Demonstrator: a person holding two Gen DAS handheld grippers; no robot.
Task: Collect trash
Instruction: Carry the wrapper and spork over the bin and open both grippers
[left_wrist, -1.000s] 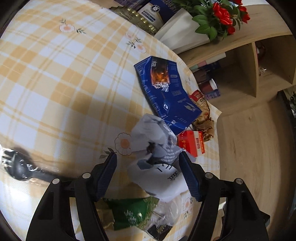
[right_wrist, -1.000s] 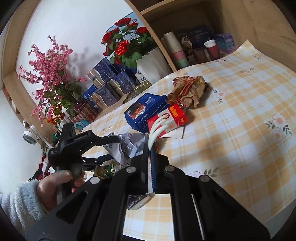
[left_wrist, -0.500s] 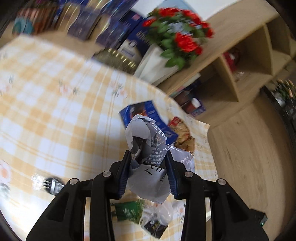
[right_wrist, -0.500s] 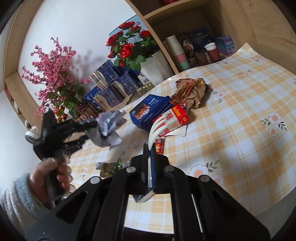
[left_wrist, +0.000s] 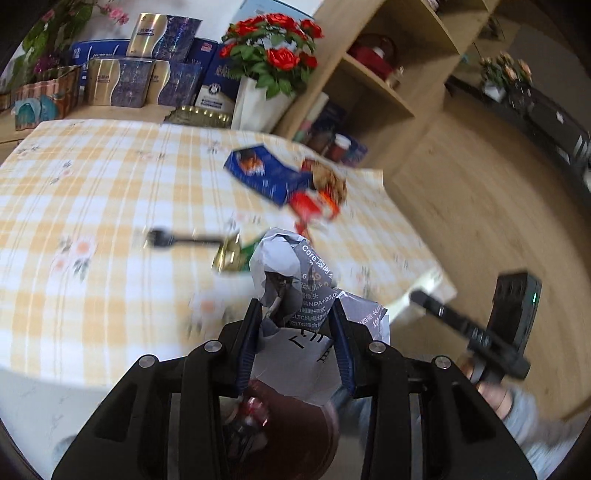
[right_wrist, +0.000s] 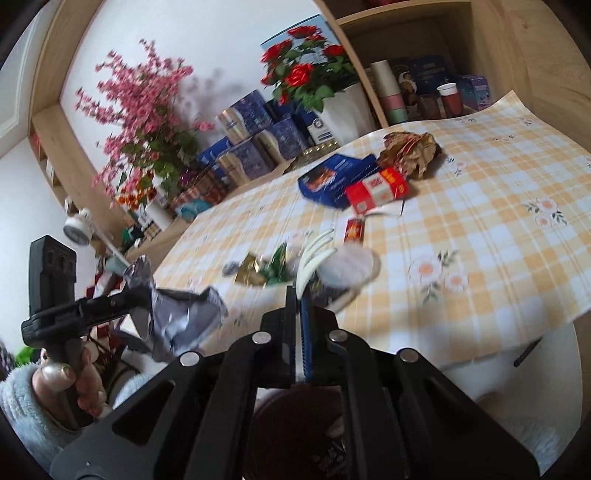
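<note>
My left gripper (left_wrist: 294, 310) is shut on a crumpled grey-white paper (left_wrist: 291, 266), held in the air off the table's near edge. The same paper (right_wrist: 181, 321) shows at lower left in the right wrist view, with a hand on the left gripper (right_wrist: 144, 291). My right gripper (right_wrist: 299, 295) is shut on a white plastic fork (right_wrist: 314, 254) whose tines point up. A dark brown bin (left_wrist: 295, 435) lies below both grippers. On the checked tablecloth (left_wrist: 92, 206) remain a blue box (left_wrist: 266, 177), a red carton (left_wrist: 314, 206), a crumpled brown bag (right_wrist: 410, 147), a black fork (left_wrist: 177, 238) and a green-gold wrapper (right_wrist: 266, 269).
A white vase of red roses (left_wrist: 273, 62) and stacked blue-and-gold boxes (left_wrist: 140, 77) stand beyond the table's far side. Wooden shelves (left_wrist: 376, 85) with cups rise at the right. Wood floor (left_wrist: 480, 221) lies to the right of the table. A small red packet (right_wrist: 354, 230) lies near the carton.
The left gripper closed on the crumpled paper, lifted it off the table and drew back past the near edge over the bin. The right gripper with the white fork also drew back.
</note>
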